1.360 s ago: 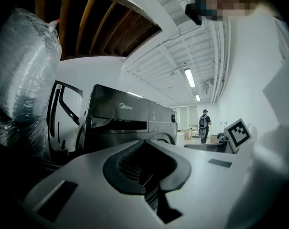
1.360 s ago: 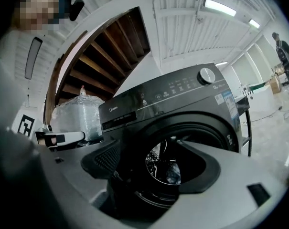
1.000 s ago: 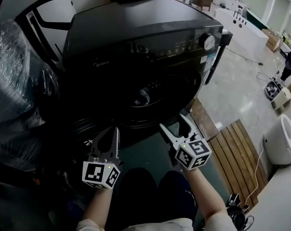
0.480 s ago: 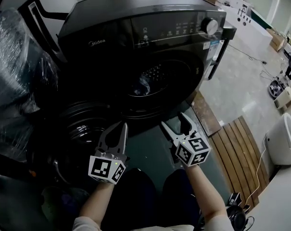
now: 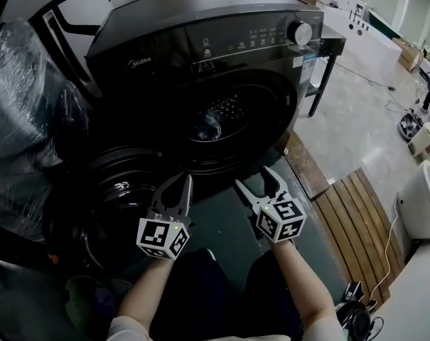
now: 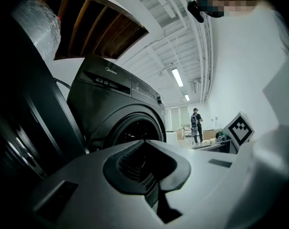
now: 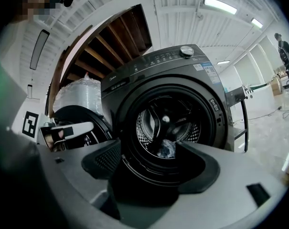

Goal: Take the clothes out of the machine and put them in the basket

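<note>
Hovering low-centre before the washing machine (image 5: 200, 48): my left gripper (image 5: 180, 182) and right gripper (image 5: 254, 178) both have jaws apart, empty; clothes (image 5: 209, 125) inside the drum.

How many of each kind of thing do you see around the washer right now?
Washing machine: 1
Grippers: 2, the left gripper and the right gripper, both open and empty
Garment inside the machine: 1 visible
Plastic-wrapped bundle: 1
Total: 5
</note>
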The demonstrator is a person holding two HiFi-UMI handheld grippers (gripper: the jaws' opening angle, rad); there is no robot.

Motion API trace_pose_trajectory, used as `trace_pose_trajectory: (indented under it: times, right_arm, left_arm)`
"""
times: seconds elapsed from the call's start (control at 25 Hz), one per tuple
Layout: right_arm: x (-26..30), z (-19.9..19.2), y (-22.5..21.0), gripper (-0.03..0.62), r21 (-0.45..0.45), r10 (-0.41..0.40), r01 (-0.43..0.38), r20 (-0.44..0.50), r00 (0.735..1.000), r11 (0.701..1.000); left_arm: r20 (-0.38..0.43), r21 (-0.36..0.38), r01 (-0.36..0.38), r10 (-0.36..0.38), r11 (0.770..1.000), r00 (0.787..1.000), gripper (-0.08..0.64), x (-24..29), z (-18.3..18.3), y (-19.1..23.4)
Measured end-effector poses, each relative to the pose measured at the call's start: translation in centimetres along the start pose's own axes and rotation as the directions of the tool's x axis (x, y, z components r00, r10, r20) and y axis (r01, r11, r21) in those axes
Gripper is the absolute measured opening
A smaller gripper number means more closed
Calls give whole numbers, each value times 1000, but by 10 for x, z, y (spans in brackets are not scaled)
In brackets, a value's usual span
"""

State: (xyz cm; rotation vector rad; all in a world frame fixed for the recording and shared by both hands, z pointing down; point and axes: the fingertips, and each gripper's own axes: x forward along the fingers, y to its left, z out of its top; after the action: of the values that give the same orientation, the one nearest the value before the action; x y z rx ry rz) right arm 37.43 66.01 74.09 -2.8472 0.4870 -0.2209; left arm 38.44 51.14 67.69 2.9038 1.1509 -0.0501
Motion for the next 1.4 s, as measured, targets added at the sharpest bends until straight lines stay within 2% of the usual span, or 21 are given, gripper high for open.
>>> trace_pose_trajectory:
  times: [0.12,0.6,0.84,0.96,1.12,1.28,1.4]
  right_arm:
    - [7,-6,-1,339,-5,7,-7,-11,1000,1000]
    - [45,-26,-27,321,-41,-11,9,-54,998,999]
    - [77,-35,-46,322,-68,-18,12,-92,996,998]
    - [97,-40,-52,322,-67,-11,4,-109,994,998]
    - [125,-45,-57,319,-76,0,-10,-129,992,997]
    - [153,-54,-63,316,-89,1,-16,-157,988,996]
    - [173,-56,-68,313,-81,2,-16,-172,985,997]
  left_arm:
    - [-5,-5,5,-5,1000,1000,21,10,-4,-1]
    - [-38,7,98,-98,995,994,21,46,-31,-26]
    - [-45,-65,100,-103,993,994,21,55,-50,-25]
    - [-62,-56,95,-99,994,993,21,57,-58,-23]
    - [-36,-87,99,-102,991,994,21,61,-62,-20]
    - [-74,-79,73,-79,994,994,21,66,-75,-13]
    - [-48,-103,70,-76,992,996,21,69,-73,-8]
